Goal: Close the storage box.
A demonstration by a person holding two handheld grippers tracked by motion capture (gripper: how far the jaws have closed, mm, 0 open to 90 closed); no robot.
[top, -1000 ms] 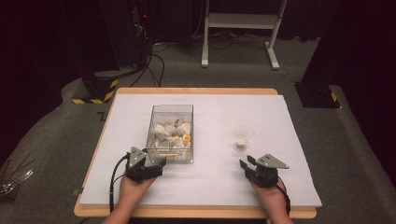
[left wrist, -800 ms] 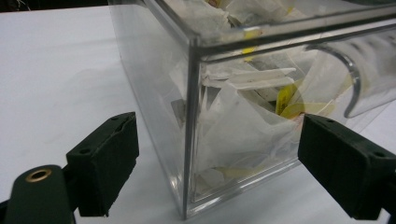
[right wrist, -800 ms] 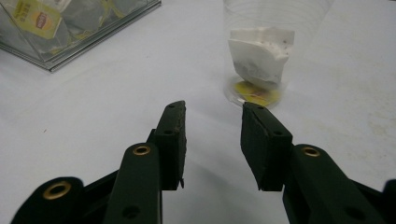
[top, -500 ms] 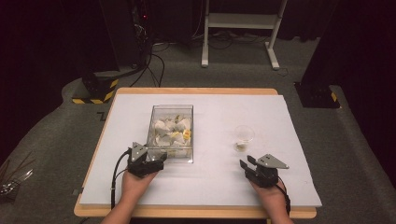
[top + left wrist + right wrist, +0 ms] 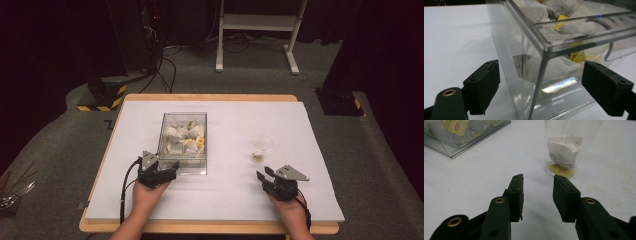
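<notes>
My left gripper (image 5: 541,87) stands wide apart around the near corner of the clear box (image 5: 544,47) — pads not touching; my right gripper (image 5: 537,195) is apart, empty — the cup (image 5: 564,147) just ahead.

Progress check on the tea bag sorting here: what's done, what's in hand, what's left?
Done: one tea bag sits in the clear cup. In hand: the left gripper is open around a corner of the clear box, pads not touching; the right gripper is open and empty before the cup. Left: many tea bags remain in the box.
</notes>
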